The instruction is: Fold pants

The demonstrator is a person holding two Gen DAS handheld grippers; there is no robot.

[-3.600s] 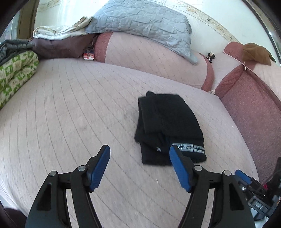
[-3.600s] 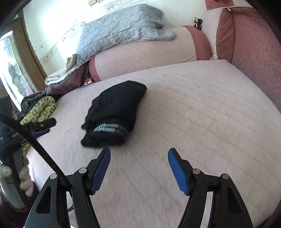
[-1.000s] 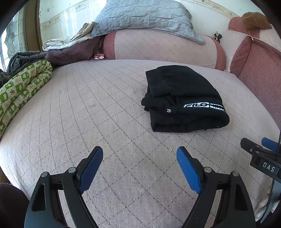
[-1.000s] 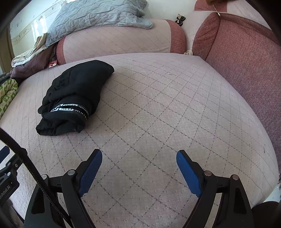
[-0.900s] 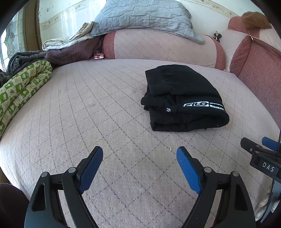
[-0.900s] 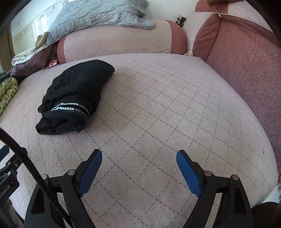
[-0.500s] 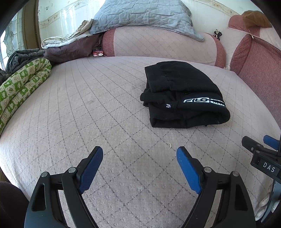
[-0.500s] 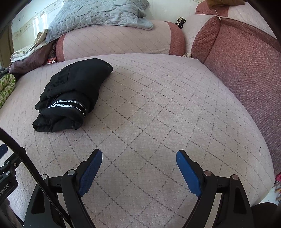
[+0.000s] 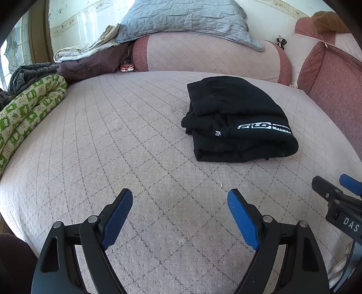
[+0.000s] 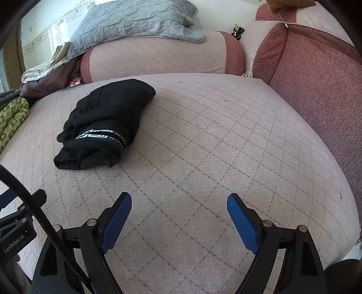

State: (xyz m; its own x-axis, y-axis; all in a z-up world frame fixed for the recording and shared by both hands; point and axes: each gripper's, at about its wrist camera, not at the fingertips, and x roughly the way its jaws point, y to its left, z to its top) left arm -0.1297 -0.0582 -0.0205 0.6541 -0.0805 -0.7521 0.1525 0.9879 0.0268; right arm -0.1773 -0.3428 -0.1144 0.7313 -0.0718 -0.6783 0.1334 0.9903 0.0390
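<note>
The black pants [image 9: 235, 122] lie folded in a compact bundle on the pink quilted bed [image 9: 113, 135], a white logo band on the near edge. They also show in the right wrist view [image 10: 106, 126], at the left. My left gripper [image 9: 179, 203] is open and empty, hovering above the bed short of the bundle. My right gripper [image 10: 178, 203] is open and empty, to the right of the bundle over bare quilt. The right gripper's tip [image 9: 339, 194] shows at the left wrist view's right edge.
A pink bolster [image 9: 203, 54] with a grey quilted pillow [image 9: 185, 20] lies at the back. A green patterned rolled blanket [image 9: 27, 113] and piled clothes [image 9: 86, 58] sit at the left. A red upholstered cushion [image 10: 316, 79] borders the right.
Both grippers have drawn back slightly and tilted, so the pants sit a little farther up in each view. The pants have not moved, and both grippers stay open.
</note>
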